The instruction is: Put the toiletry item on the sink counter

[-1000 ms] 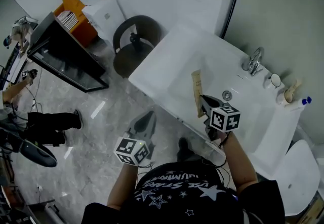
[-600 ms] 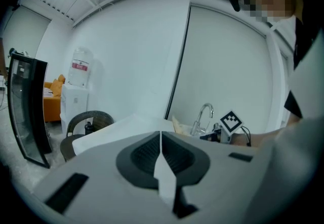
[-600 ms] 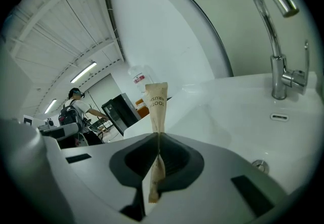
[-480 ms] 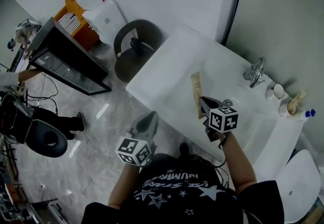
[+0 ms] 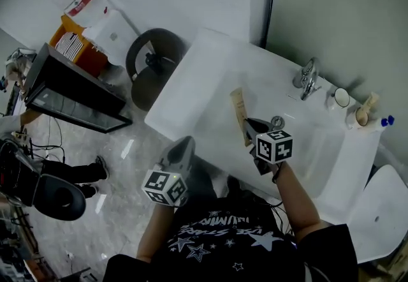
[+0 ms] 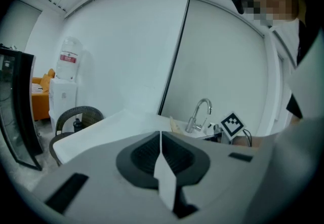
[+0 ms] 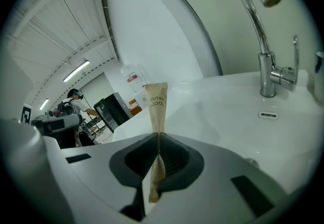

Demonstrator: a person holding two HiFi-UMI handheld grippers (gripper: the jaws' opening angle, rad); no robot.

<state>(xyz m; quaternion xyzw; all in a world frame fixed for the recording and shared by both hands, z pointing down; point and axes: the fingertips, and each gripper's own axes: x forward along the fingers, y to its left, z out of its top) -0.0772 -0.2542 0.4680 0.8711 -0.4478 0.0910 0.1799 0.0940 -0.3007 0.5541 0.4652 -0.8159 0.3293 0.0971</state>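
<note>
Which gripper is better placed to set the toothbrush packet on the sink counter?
Right. The right gripper is shut on the toothbrush packet above the sink counter; the left gripper is shut, empty and short of it.

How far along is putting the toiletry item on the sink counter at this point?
Done: the toothbrush packet is picked up, pinched at its lower end by the right tongs. In hand: it is held in the air over the sink counter, resting on nothing. Left to do: lower it onto the counter and open the tongs. The left tongs are shut and empty, off the counter's front edge.
</note>
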